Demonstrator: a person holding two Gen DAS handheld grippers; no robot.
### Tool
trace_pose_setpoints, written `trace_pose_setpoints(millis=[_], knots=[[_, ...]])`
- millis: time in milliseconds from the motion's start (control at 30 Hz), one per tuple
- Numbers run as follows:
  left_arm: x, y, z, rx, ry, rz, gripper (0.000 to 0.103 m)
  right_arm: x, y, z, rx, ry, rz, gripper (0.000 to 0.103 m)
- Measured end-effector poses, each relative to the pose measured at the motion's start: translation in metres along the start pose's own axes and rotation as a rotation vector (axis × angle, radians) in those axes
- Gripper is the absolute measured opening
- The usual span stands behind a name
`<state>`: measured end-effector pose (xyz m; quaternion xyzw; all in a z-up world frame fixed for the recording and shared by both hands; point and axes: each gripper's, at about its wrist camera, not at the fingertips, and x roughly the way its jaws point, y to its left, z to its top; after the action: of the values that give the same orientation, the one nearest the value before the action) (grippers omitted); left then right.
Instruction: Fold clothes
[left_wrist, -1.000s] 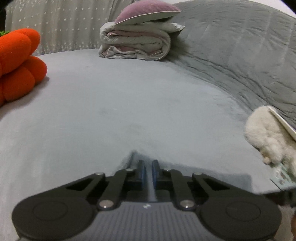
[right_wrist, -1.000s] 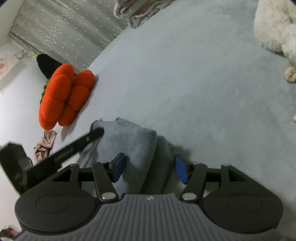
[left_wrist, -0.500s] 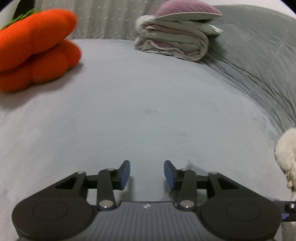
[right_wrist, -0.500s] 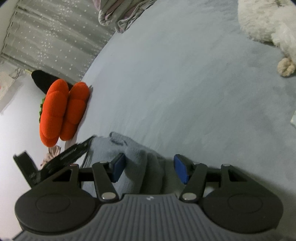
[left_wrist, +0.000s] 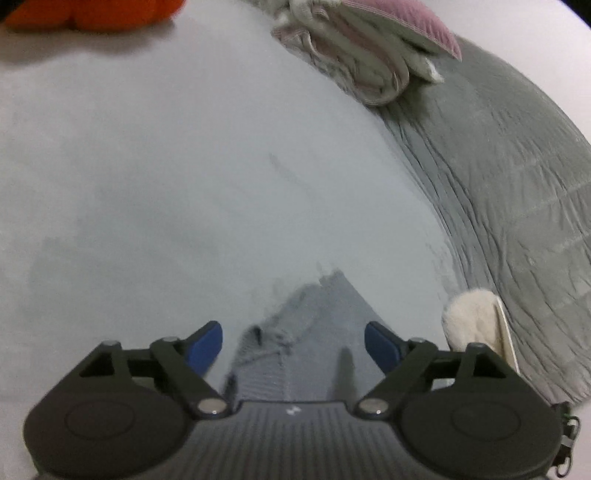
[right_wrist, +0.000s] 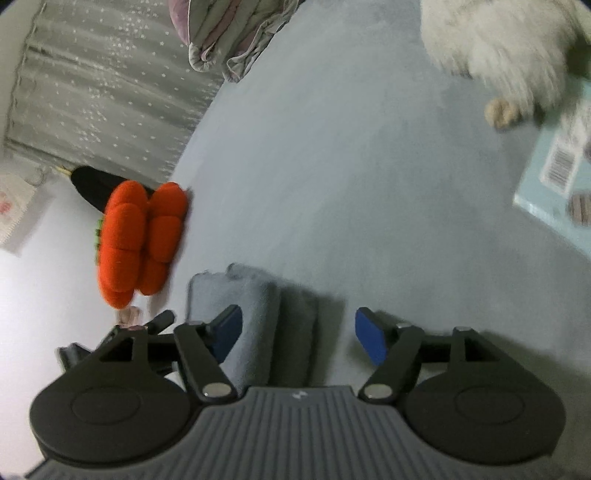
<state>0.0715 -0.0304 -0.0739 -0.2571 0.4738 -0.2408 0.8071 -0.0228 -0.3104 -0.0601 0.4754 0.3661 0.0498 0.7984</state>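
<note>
A grey knitted garment (left_wrist: 314, 332) lies folded on the pale grey bed sheet (left_wrist: 184, 184). In the left wrist view its ribbed end reaches between the blue pads of my left gripper (left_wrist: 293, 345), whose jaws are opening wide and do not touch the cloth. In the right wrist view the same garment (right_wrist: 255, 321) lies as a thick folded bundle between the pads of my right gripper (right_wrist: 299, 334). Those jaws are opening too. The left pad is close beside the cloth, and the right pad stands well apart from it.
An orange plush cushion (right_wrist: 140, 240) lies at the left. A folded pile of pink and white bedding (left_wrist: 369, 55) sits at the back by a grey quilt (left_wrist: 517, 203). A white fluffy toy (right_wrist: 509, 48) and a light blue box (right_wrist: 561, 184) are at the right.
My left gripper went from shut to wide open, letting go of the garment, and rolled and swung right. My right gripper opened wider and shifted, so the toy and the box came into view.
</note>
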Motion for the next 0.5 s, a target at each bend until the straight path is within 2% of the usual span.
trace_pose_setpoints(millis=[67,200,400,500], knots=[[0.011,0.003,0.003,-0.011,0.045,-0.009,0.086,0.003,-0.002,-0.003,0.021,0.024,0.029,0.075],[0.021,0.006,0.004,-0.019,0.076,-0.029,0.092,0.013,-0.002,-0.005,0.041,0.091,0.062,0.075],[0.032,0.011,0.003,-0.011,0.098,-0.121,0.096,0.033,0.006,-0.014,0.037,0.184,0.080,0.075],[0.039,0.014,0.002,-0.042,0.103,-0.179,0.096,0.036,0.010,-0.017,0.001,0.171,0.063,0.077]])
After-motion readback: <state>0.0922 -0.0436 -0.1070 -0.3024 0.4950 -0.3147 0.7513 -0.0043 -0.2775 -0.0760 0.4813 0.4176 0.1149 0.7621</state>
